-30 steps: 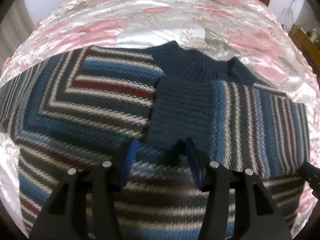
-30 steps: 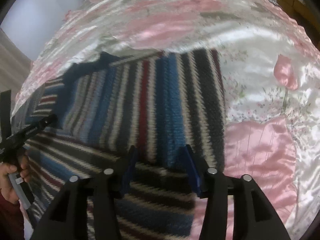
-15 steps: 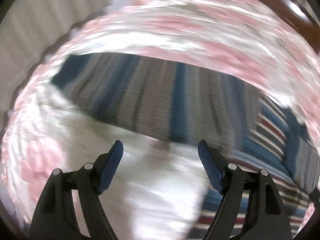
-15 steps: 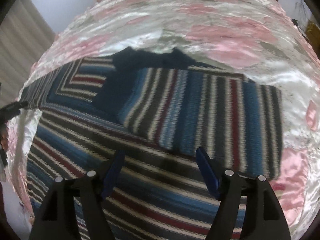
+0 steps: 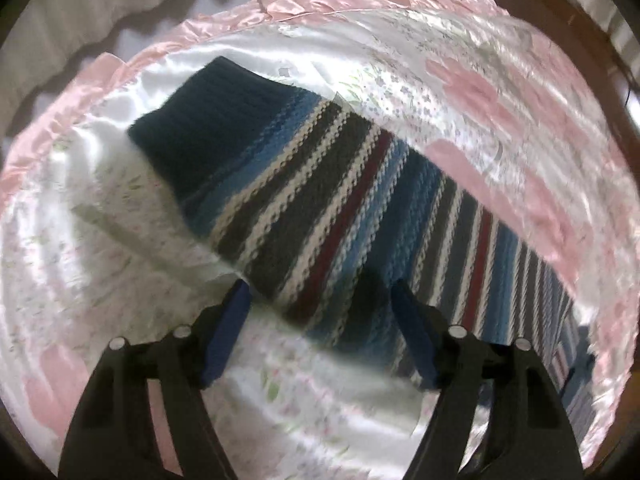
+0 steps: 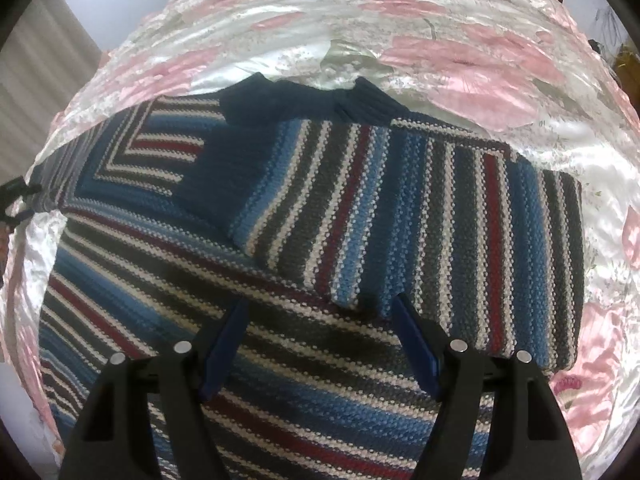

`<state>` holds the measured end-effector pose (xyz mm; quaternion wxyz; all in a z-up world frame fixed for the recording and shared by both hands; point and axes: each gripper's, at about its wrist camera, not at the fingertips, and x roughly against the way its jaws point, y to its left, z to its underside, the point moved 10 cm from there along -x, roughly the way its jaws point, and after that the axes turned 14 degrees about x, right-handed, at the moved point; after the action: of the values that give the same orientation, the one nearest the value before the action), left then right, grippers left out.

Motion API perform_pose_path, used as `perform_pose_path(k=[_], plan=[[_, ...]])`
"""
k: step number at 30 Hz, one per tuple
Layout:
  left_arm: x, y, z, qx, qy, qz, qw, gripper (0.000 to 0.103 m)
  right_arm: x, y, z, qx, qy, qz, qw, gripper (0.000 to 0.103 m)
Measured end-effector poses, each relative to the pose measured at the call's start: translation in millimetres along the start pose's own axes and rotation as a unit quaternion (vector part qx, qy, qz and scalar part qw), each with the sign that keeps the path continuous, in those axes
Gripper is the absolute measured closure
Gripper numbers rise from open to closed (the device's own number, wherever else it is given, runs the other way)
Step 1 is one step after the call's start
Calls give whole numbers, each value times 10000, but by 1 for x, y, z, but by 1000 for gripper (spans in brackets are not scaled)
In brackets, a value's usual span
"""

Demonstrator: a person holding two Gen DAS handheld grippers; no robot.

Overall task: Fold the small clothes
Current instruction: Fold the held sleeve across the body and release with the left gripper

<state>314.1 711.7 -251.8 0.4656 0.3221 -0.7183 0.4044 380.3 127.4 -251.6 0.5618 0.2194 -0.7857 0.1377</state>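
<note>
Left tool (image 5: 320, 300) spread wide, empty, above sweater sleeve (image 5: 320, 200); right tool (image 6: 320, 304) likewise, over sweater (image 6: 320, 220) body.

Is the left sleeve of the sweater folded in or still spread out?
Spread out. The sleeve lies straight on the bedcover, dark cuff far from body.
</note>
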Motion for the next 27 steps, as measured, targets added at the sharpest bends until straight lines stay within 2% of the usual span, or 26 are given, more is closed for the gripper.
perform_pose_path(k=[2, 3, 4, 5, 9, 11, 14, 19, 27], plan=[[-7, -5, -2, 57, 22, 69, 10000, 62, -1, -2, 3, -2, 19, 13, 10000, 29], [-8, -5, -4, 79, 20, 91, 9999, 69, -3, -3, 5, -19, 32, 8, 10000, 29], [-8, -5, -6, 97, 22, 159, 9998, 81, -3, -4, 6, -35, 36, 5, 10000, 29], [-7, -8, -7, 127, 12, 236, 9996, 89, -3, -5, 7, -51, 35, 0, 10000, 29], [15, -22, -10, 97, -410, 462, 9980, 91, 1, -10, 12, -100, -14, -20, 9999, 29], [36, -42, -5, -74, -683, 723, 9950, 91, 5, -13, 14, -104, -47, -5, 9999, 29], [59, -70, 10, -361, -883, 946, 9909, 91, 11, -15, 17, -94, -95, 33, 9999, 29], [88, -130, 52, -957, -1154, 1204, 9813, 91, 21, -17, 22, -60, -199, 27, 9998, 29], [102, -210, 148, -1942, -1267, 1575, 9599, 91, 29, -37, 36, -253, -270, 60, 9993, 29]])
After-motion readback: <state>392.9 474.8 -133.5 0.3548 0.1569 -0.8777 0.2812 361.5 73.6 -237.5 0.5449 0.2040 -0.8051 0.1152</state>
